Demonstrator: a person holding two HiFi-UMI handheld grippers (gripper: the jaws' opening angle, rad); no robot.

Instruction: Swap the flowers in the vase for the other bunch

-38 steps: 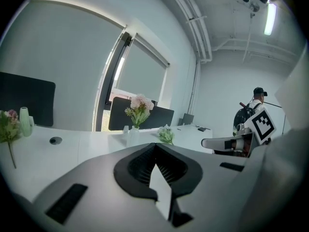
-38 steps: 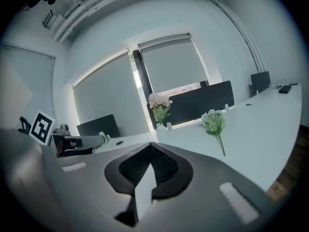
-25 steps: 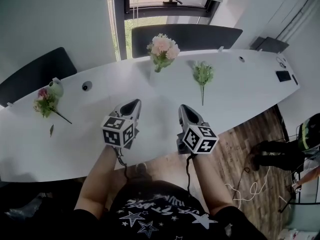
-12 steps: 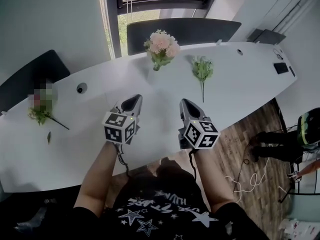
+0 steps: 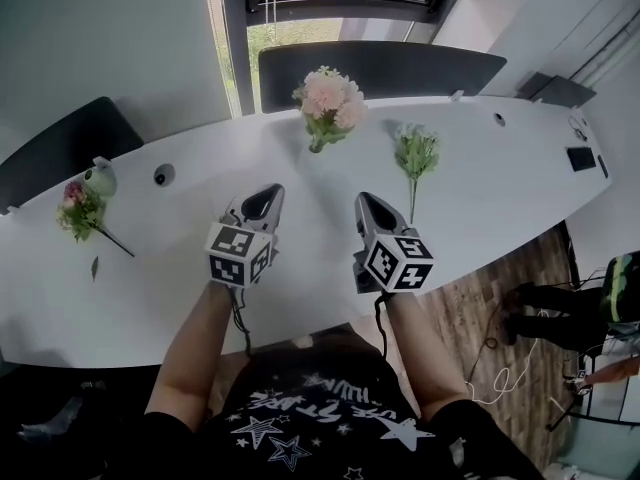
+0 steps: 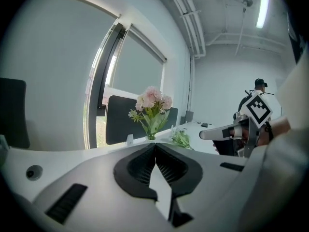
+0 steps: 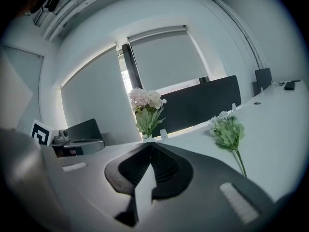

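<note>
Pink flowers [image 5: 327, 101] are sitting in the vase [image 5: 316, 146], the other bunch [image 5: 415, 156] lying untouched, the left hand-held gripper [image 5: 264, 201] and right hand-held gripper [image 5: 366, 207] hovering closed, empty.

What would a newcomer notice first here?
The pink bouquet stands upright in a vase at the far edge of the white table and draws the eye first. A pale green bunch lies flat to its right. Nearer, the left hand-held gripper and right hand-held gripper hover shut and empty.
</note>
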